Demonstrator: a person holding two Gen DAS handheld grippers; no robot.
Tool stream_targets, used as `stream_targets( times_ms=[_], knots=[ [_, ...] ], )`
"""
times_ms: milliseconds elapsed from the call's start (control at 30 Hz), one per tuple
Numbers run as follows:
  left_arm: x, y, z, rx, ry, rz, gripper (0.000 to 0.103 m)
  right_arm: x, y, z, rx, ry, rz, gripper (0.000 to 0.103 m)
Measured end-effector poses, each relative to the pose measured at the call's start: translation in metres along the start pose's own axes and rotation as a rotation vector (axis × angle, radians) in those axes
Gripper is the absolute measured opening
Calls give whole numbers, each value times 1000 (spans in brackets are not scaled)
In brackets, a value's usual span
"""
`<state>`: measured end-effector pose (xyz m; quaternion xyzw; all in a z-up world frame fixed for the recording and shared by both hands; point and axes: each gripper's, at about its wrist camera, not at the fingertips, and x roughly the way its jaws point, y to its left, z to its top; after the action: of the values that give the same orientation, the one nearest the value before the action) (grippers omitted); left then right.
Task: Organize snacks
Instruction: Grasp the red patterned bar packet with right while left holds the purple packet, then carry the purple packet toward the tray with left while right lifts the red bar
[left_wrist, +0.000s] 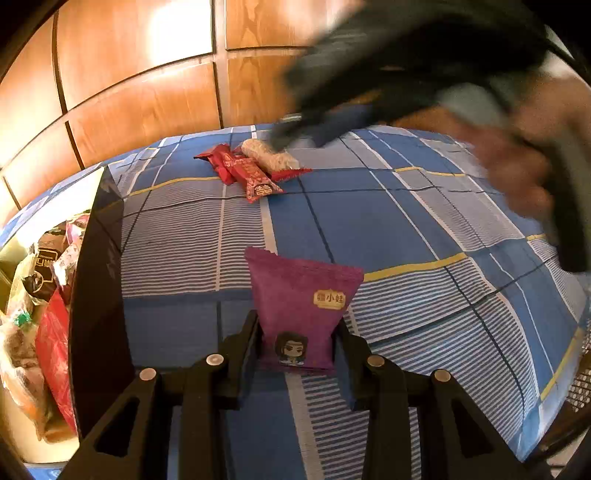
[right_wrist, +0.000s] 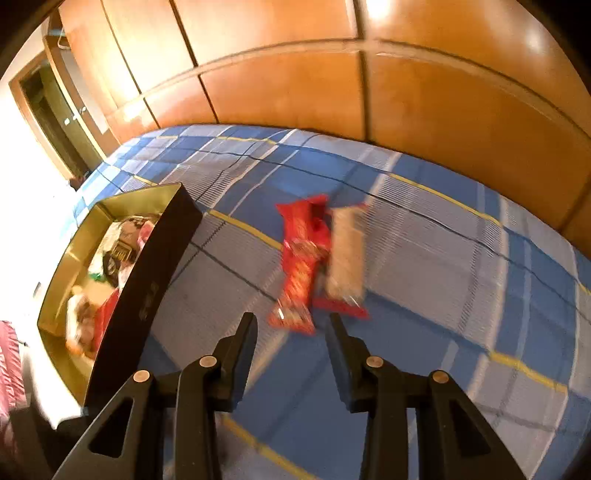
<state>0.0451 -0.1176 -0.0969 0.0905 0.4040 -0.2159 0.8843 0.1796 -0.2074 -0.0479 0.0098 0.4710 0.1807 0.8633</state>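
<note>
My left gripper is shut on a purple snack packet with a cartoon face, held upright above the blue plaid bedsheet. A black box with a gold inside stands just to its left, holding several snack packets. Further off, red snack packets and a pale oat bar lie on the sheet. My right gripper is open and empty, just short of the red packets and the oat bar. It shows blurred in the left wrist view.
The box lies left of the right gripper. A wooden panelled wall runs along the far side of the bed. The person's hand is at the right in the left wrist view.
</note>
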Motion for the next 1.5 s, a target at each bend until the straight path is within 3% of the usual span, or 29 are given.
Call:
stream_targets(
  times_ms=[233,267,400,633,800,1000,1167,1367,1500],
  knots=[
    [0,3,-1,-16,-14,-19,36,63,9,29,-30,106,-100,38],
    [0,3,-1,-17,-16,-19,36,69,9,29,-36,123,-106,24],
    [0,2,-1,-16,-20,-18,37,63,7,21,-41,109,-95,21],
    [0,2,-3,-19,-20,-10,37,6,-3,-43,-120,156,-73,21],
    [1,-3,-3,-14,-17,15,37,-14,-29,-102,-90,215,-157,21],
    [3,-5,2,-6,13,24,36,-29,-43,-129,13,107,-139,23],
    [-2,-2,6,-33,43,15,35,-33,-41,-140,26,38,-159,23],
    [-35,6,15,-88,6,-22,35,-34,-39,-148,23,-49,-192,23],
    [-61,18,25,-135,-27,-1,35,-34,-32,-154,35,-103,-212,23]
  ],
)
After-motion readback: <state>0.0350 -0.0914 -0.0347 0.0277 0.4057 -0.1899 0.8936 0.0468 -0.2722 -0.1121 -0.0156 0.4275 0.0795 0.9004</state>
